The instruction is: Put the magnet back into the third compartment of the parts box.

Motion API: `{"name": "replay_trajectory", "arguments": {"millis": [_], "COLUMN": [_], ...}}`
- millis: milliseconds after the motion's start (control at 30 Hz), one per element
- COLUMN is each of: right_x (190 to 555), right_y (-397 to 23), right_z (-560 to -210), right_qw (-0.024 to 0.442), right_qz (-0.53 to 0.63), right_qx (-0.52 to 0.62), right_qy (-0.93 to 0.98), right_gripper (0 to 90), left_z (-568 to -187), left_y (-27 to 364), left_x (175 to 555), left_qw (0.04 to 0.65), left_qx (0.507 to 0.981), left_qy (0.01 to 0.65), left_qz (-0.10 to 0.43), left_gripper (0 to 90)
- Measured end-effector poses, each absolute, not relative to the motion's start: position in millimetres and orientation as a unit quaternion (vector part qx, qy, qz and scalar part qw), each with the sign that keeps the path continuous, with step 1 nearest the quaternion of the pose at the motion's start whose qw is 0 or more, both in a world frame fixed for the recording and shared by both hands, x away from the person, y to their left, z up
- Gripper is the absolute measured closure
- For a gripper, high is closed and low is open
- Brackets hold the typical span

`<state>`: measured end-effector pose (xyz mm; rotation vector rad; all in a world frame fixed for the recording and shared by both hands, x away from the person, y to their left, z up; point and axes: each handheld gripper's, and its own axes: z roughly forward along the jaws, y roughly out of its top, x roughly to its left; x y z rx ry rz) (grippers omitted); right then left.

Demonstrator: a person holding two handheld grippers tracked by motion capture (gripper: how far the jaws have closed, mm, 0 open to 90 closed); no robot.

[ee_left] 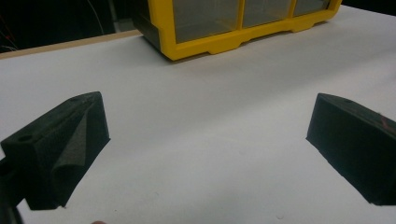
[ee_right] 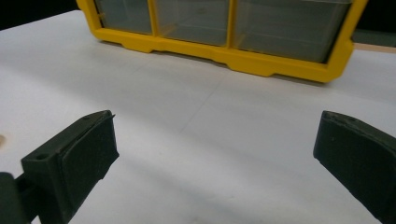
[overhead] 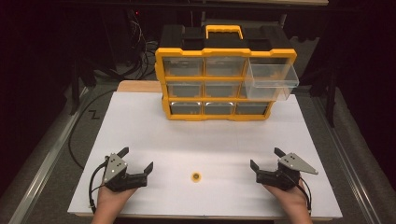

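Observation:
A yellow and black drawer cabinet [overhead: 219, 84] stands at the back of the white table top [overhead: 140, 126]. Its top right clear drawer [overhead: 272, 78] is pulled out. A small yellow ring-shaped part [overhead: 196, 176] lies on the table near the front, midway between the two hands. My left gripper [overhead: 137, 159] rests at the front left, open, with nothing between its jaws. My right gripper [overhead: 266, 158] rests at the front right, open and empty too. The cabinet's bottom row shows far ahead in the left gripper view [ee_left: 233, 23] and in the right gripper view [ee_right: 224, 32].
Cables [overhead: 79, 135] trail off the table's left side, and more wiring [overhead: 140, 37] hangs in the dark behind the cabinet. A wooden board edge [overhead: 137, 86] shows behind the white top at the left. Metal frame rails [overhead: 42, 172] run along both sides.

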<state>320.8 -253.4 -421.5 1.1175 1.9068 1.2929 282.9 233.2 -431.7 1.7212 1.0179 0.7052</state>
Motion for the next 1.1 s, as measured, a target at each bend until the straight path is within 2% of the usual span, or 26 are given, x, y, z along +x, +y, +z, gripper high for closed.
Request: {"name": "replay_trajectory", "arguments": {"millis": [533,1100], "right_x": [330,363], "right_y": [-220,-191], "right_z": [-418,-415], "right_qw": [0.264,0.243], "right_qz": [0.493,0.488], "right_qx": [0.396,0.392], "right_qy": [0.728,0.741], "right_gripper": [0.9,1.1], "left_z": [-431,-431], "left_y": [233,231], "left_x": [283,282], "left_qw": [0.489,0.487], "left_qx": [0.717,0.724], "left_qy": [0.412,0.401], "left_qz": [0.279,0.279], "left_gripper": [0.1,0.1]}}
